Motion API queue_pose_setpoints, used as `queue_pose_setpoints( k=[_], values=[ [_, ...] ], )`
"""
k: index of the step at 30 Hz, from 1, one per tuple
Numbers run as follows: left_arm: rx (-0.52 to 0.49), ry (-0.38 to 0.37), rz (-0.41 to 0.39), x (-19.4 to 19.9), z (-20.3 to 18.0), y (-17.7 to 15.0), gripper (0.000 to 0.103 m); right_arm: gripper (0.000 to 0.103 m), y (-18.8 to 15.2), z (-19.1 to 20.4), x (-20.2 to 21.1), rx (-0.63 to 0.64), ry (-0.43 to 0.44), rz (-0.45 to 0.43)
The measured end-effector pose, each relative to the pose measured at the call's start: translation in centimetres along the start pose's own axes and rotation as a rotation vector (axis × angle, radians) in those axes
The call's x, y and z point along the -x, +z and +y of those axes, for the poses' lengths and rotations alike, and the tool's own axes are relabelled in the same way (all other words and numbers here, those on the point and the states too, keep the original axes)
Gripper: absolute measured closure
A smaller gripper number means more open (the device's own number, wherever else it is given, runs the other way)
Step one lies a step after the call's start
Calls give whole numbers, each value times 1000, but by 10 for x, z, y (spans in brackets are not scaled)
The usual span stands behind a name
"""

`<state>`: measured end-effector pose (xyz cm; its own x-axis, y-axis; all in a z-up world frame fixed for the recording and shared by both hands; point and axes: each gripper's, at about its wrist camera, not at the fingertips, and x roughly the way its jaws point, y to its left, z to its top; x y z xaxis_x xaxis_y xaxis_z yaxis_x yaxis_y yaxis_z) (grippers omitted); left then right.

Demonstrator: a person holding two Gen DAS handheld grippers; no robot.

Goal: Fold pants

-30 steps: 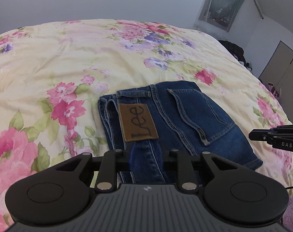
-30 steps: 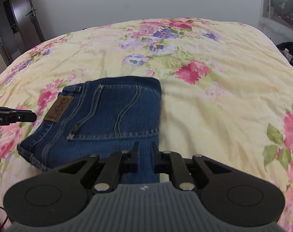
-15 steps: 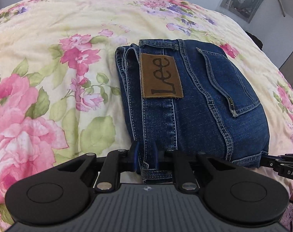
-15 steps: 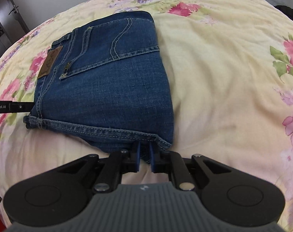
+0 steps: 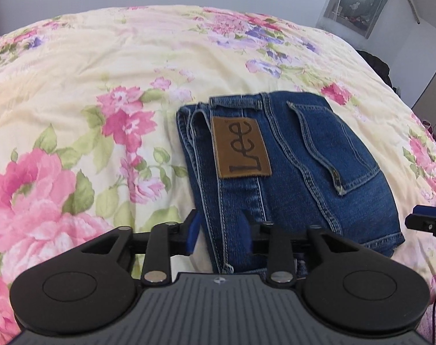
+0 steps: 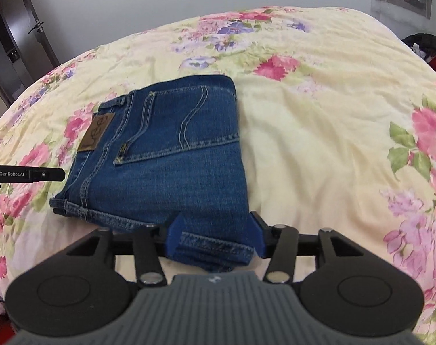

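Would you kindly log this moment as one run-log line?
task: fold pants | jeans: folded compact on floral bedspread | left gripper: jaws open, straddling near edge | right gripper: jaws open, straddling near corner

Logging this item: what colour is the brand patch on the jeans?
Brown leather patch with dark lettering on the blue jeans; clearest in the left wrist view.
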<state>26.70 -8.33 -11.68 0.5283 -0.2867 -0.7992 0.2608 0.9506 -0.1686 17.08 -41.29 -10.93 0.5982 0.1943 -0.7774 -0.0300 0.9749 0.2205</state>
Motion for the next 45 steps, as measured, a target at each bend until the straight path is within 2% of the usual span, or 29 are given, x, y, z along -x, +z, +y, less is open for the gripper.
queue_pose_setpoints(
  k=[2, 5, 8, 11, 14, 19, 21, 24, 25, 28, 32, 38, 42, 45],
  values=[
    [16, -6, -26, 1, 4, 6, 39, 46, 11, -6, -3, -28, 14, -7],
    [111, -99, -70, -3, 21, 14, 23, 40, 23, -17, -16, -108, 69, 3],
    [270, -226, -70, -18, 44, 19, 21, 39, 33, -30, -36, -188, 137, 18],
    [358, -281, -56, -42, 60, 23, 21, 39, 42, -43, -56, -243, 163, 22],
    [419, -330, -26, -69, 72, 24, 21, 34, 50, -56, -78, -279, 187, 32],
    [461, -445, -17, -101, 82, 26, 18, 32, 58, -78, -111, -367, 319, 34],
    [465, -472, -15, -108, 82, 29, 20, 33, 61, -85, -122, -399, 373, 28],
    [446, -474, -8, -111, 81, 34, 31, 57, 65, -94, -137, -463, 455, 24],
    [437, -470, -6, -109, 80, 35, 38, 62, 65, -96, -140, -487, 477, 23],
    [404, -454, -12, -100, 76, 38, 54, 71, 67, -91, -139, -459, 471, 10],
    [341, -405, -17, -89, 64, 48, 64, 82, 78, -76, -121, -389, 438, -4],
    [249, -367, -22, -46, 66, 65, 67, 85, 106, -39, -82, -277, 398, -25],
    [211, -323, -43, -2, 93, 79, 68, 85, 114, -3, -62, -231, 433, -20],
    [163, -256, -43, 33, 117, 85, 68, 85, 114, 32, -61, -230, 484, -10]
  ],
)
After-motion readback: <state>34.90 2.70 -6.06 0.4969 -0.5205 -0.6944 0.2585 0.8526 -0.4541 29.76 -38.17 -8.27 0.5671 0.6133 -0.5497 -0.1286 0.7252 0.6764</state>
